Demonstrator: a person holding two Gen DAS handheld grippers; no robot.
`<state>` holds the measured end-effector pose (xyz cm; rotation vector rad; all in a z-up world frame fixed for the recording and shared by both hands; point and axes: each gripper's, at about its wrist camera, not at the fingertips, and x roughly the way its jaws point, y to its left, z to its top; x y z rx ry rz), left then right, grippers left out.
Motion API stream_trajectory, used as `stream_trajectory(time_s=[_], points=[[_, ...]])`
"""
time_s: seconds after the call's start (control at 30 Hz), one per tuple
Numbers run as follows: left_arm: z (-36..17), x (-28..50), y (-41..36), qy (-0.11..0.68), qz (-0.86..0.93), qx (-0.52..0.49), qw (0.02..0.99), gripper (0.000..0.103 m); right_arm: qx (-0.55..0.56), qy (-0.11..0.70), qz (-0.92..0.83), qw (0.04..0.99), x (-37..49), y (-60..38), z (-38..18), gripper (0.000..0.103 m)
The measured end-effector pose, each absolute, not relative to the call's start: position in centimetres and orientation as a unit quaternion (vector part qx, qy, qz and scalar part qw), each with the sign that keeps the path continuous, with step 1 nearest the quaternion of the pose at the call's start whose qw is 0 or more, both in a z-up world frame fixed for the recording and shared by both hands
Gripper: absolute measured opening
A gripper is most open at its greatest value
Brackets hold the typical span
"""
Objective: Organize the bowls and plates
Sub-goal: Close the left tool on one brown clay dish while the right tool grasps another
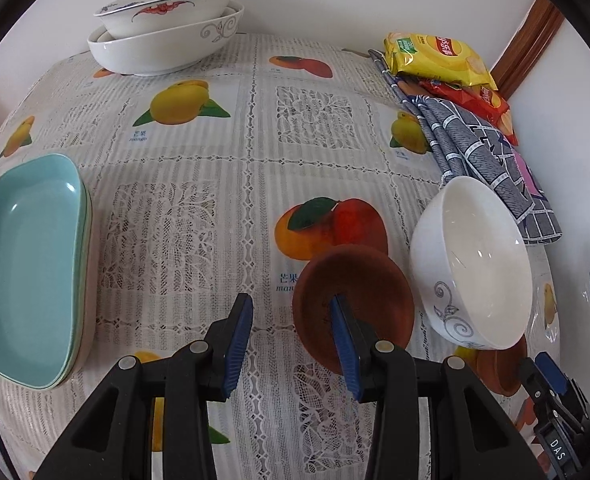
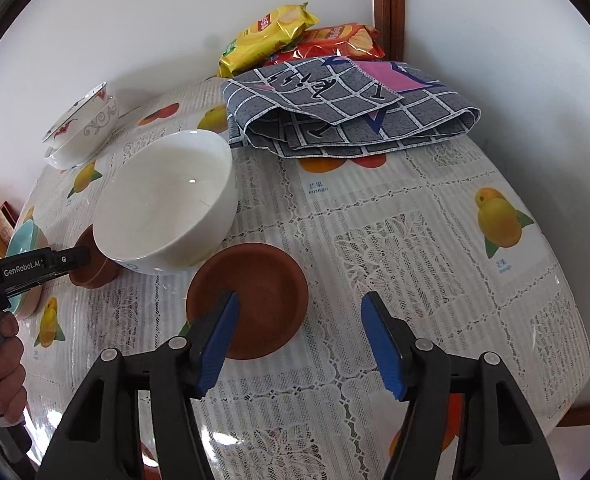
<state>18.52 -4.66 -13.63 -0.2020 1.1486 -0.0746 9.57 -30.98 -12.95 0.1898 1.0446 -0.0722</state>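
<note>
Two small brown dishes flank a white bowl (image 1: 471,264) (image 2: 167,204) on the fruit-print tablecloth. My left gripper (image 1: 291,340) (image 2: 75,258) is open and straddles the left rim of the left brown dish (image 1: 359,280) (image 2: 95,272). Its right finger is over the dish's inside and its left finger is outside, clear of the rim. My right gripper (image 2: 301,344) (image 1: 551,376) is open at the right brown dish (image 2: 263,292) (image 1: 499,372). Its left finger covers that dish's near rim; its right finger hangs over bare cloth.
A stack of teal oblong plates (image 1: 27,264) (image 2: 23,244) lies at the left edge. Two stacked patterned bowls (image 1: 167,28) (image 2: 83,128) stand at the back. A folded grey checked cloth (image 2: 347,112) (image 1: 479,144) and snack bags (image 2: 271,32) (image 1: 439,56) fill the back right corner by the wall.
</note>
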Motion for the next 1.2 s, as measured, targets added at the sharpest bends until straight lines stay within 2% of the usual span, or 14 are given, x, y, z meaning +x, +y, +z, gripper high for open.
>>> stream_trajectory(time_s=[0.07,0.2,0.43,0.53,0.6,0.67,0.73,1.2], points=[[-13.9,18.7,-4.7,0.544,-0.042,-0.100,0.832,0.038,0.108,0.501,-0.038,0.858,9.8,-31.3,-13.5,0.060],[-13.9,18.9,-4.5,0.536,-0.040,-0.105,0.836,0.037,0.125,0.513,-0.037,0.848,10.3,-31.6,-14.5,0.046],[-14.4,19.1,-4.7,0.539,-0.044,-0.106,0.834,0.036,0.110,0.516,-0.032,0.849,10.7,-30.7,-15.2,0.040],[-14.5,19.1,-4.9,0.535,-0.045,-0.103,0.837,0.028,0.117,0.512,-0.034,0.851,10.9,-30.8,-15.3,0.031],[-14.6,19.2,-4.8,0.538,-0.044,-0.105,0.835,0.016,0.121,0.511,-0.033,0.850,10.9,-30.8,-15.4,0.017],[-14.6,19.2,-4.8,0.540,-0.052,-0.112,0.833,0.011,0.125,0.509,-0.033,0.851,11.0,-30.9,-15.2,0.014],[-14.2,19.1,-4.9,0.536,-0.052,-0.106,0.836,0.009,0.126,0.506,-0.031,0.853,10.9,-30.8,-15.0,0.012],[-11.3,16.6,-4.5,0.509,-0.065,-0.098,0.853,0.009,0.115,0.479,-0.021,0.870,9.3,-29.5,-12.6,0.009]])
